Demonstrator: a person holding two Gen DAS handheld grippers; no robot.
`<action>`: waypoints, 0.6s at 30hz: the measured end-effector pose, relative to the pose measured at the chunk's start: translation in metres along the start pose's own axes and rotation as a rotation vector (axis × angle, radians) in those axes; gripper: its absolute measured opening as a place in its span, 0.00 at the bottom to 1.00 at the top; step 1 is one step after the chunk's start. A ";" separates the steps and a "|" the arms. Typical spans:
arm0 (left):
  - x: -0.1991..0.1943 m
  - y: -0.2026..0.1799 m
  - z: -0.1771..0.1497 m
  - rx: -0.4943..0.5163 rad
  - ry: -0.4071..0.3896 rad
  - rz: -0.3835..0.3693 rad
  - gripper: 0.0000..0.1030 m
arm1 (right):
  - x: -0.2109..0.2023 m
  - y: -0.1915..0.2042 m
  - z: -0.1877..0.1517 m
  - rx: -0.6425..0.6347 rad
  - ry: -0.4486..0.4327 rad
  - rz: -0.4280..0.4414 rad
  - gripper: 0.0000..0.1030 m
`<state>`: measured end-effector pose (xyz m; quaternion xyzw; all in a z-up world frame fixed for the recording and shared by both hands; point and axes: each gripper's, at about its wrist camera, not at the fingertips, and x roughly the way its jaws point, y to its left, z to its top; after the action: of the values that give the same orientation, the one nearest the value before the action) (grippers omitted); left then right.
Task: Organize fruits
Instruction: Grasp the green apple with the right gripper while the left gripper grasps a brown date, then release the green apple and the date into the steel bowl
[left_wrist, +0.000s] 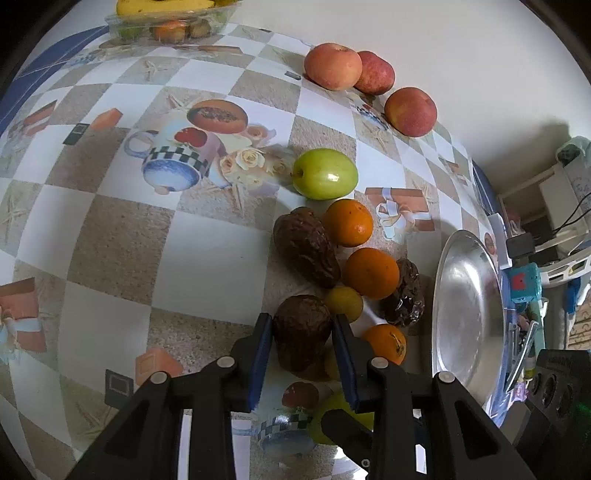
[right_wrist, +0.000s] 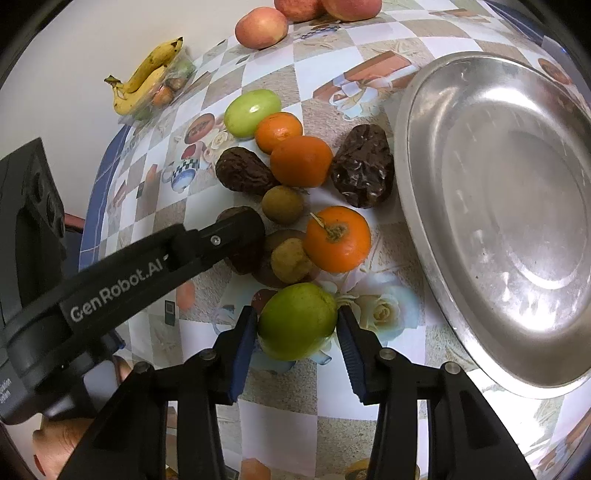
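Where the patterned tabletop is crowded with loose fruit, a dark brown wrinkled fruit is seen clamped between the blue pads of the left tool, both pads pressed against its sides. Its skin is noted as shrivelled and matt, with a blunt upper end. Just behind it a small yellow-brown round fruit is touched by an orange, and a second wrinkled brown fruit is laid beside them.

From the right wrist view, a green apple-like fruit is seen gripped by the right tool, one pad on each flank. Its skin is smooth, green to yellow, with a brownish patch toward the upper left. It is located at the near end of the fruit cluster, resting on or just above a rose print in the cloth; which of the two cannot be told.

A large shallow metal tray is recorded to the right of the cluster; only bare metal is visible inside it. A clear plastic container is observed at the far edge of the tabletop, by the wall, with bananas laid across its top and a few small fruits inside, too small to identify. Three reddish apples are grouped near the wall, well apart from the cluster.
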<state>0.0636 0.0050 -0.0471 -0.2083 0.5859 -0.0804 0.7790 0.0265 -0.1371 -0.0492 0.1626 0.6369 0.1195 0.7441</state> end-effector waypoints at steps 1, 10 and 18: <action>-0.002 0.001 0.000 -0.004 -0.003 -0.004 0.34 | 0.000 0.001 0.000 -0.002 0.002 -0.007 0.44; -0.037 0.016 0.004 -0.067 -0.094 -0.042 0.34 | -0.026 0.013 0.003 -0.072 -0.080 -0.015 0.44; -0.063 0.015 0.008 -0.071 -0.175 -0.018 0.34 | -0.070 0.008 0.023 -0.103 -0.228 -0.085 0.44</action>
<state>0.0502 0.0437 0.0034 -0.2472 0.5162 -0.0483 0.8186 0.0381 -0.1585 0.0202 0.1096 0.5476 0.1009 0.8234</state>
